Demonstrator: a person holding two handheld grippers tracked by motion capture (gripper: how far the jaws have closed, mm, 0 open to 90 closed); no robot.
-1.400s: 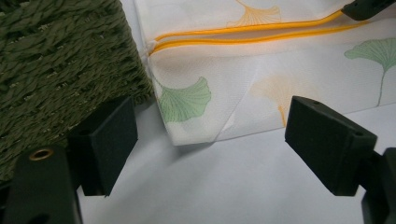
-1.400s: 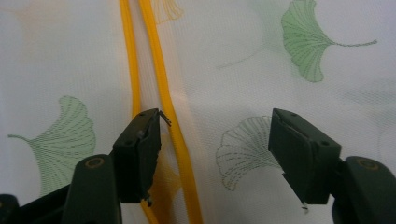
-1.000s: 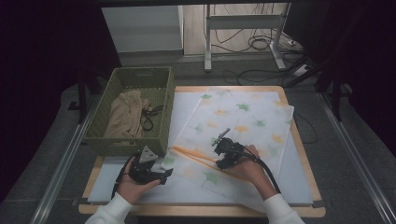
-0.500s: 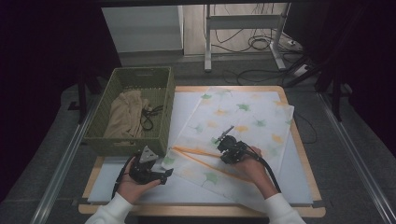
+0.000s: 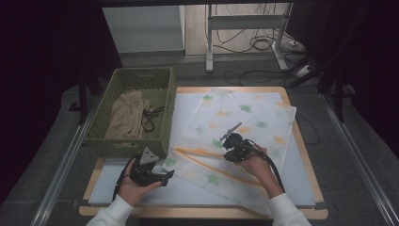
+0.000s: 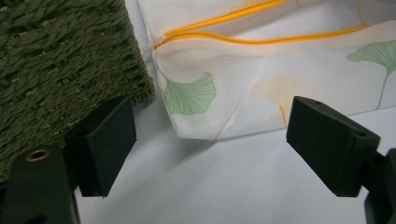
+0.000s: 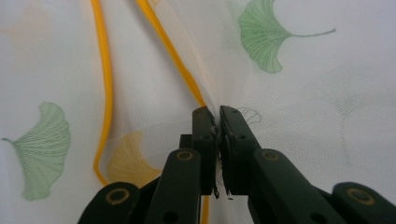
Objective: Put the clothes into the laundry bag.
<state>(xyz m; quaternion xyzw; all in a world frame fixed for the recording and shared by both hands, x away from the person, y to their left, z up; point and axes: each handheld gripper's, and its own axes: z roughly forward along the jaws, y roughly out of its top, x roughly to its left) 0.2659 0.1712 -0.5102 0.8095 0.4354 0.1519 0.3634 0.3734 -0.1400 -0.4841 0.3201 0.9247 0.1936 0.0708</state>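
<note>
Pinching the mesh bag (image 5: 235,136), lying diagonally, right gripper (image 5: 234,140) fingers closed; left gripper (image 5: 157,173) fingers spread.

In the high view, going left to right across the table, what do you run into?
Green basket holding a tan cloth → left gripper, jaws open → right gripper, pinched shut on the leaf-print mesh bag.

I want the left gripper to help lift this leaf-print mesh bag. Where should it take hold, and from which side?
Probably the bag's near-left corner, approached level from the open mat side. In the left gripper view that corner lies flat and free just ahead of the open left gripper, beside the green basket. The right gripper has just closed on the mesh by the orange trim.
</note>
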